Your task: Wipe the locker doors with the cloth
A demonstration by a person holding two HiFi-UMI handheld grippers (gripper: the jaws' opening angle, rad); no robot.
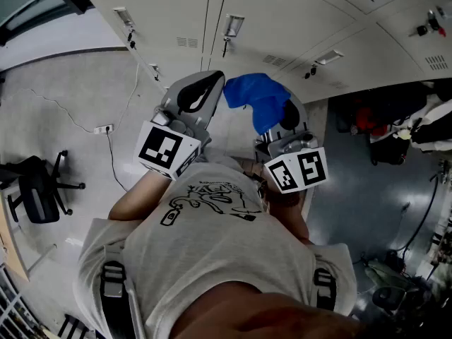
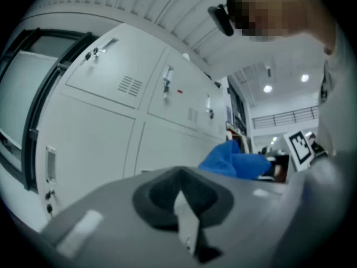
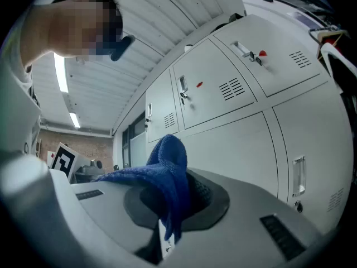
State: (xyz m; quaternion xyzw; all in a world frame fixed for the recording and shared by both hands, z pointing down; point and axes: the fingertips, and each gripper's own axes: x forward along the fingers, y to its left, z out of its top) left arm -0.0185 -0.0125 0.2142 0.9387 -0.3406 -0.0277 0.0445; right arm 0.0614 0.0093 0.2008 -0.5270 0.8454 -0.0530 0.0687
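Cloth (image 1: 260,99) is pinched in my right gripper (image 1: 282,124), bunched up close to the locker doors (image 1: 282,20). My left gripper (image 1: 200,94) is just beside it, jaws pressed together, empty. I see open floor (image 1: 63,97) left, a chair (image 1: 35,193) far left, and bags (image 1: 385,122) crowding the right.

This is a locker area in a workplace or lab building. Pale metal lockers (image 1: 282,20) with vents, handles and key locks line the far wall. An office chair (image 1: 39,189) and a power strip (image 1: 103,128) sit on the grey floor at left, bags (image 1: 374,126) at right. Strip lights (image 3: 60,71) hang over a brick wall (image 3: 61,138).
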